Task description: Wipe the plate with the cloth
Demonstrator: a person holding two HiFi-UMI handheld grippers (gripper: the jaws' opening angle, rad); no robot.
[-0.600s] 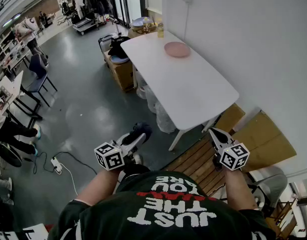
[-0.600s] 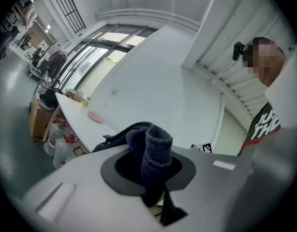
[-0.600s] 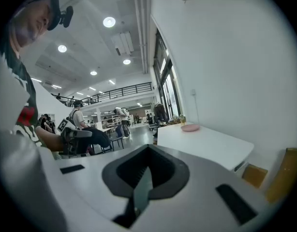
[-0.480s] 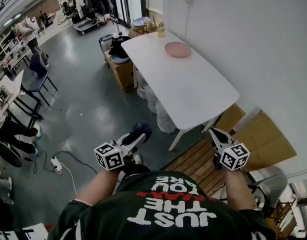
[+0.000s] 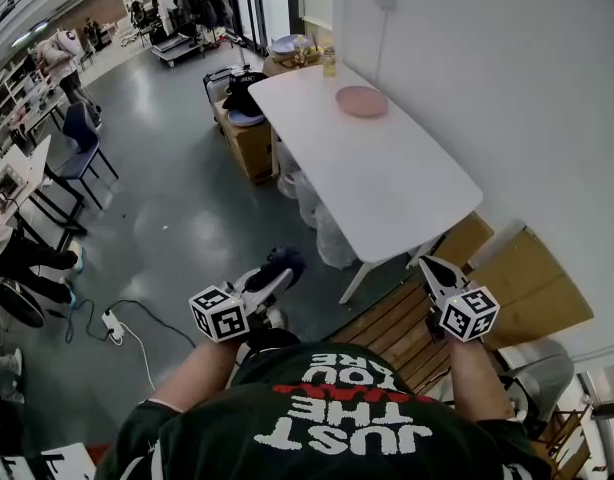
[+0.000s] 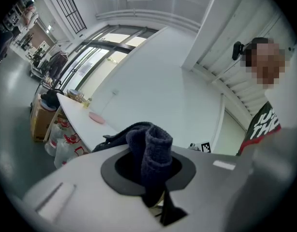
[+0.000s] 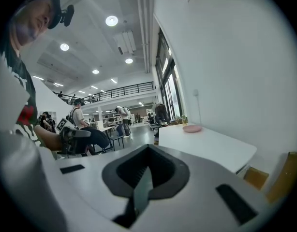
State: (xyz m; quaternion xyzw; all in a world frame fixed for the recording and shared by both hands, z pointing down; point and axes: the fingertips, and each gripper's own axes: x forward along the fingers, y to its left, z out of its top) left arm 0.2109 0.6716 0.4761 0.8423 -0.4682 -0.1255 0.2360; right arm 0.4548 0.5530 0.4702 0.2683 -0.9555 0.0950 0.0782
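— What's between the fingers of the left gripper (image 5: 275,273)?
— The cloth (image 6: 149,149): dark, thick knit, fuzzy, matt.
— And the shell (image 6: 66,187) behind those fingers?
— Smooth pale-grey plastic with a dull sheen, and a black matt ring (image 6: 114,178) round the fingers. The right gripper (image 7: 142,182) looks the same.
— Far ahead of the fingers?
— The table (image 5: 397,183): white, smooth, faintly satin. The plate (image 5: 363,101) on it is pink and smooth; plastic or ceramic, I can't tell.
— Below the right fingers?
— Slats (image 5: 392,323) of light-brown wood, matt.
— Below the left ones?
— The floor (image 5: 187,208): grey, polished, glossy with reflected light.
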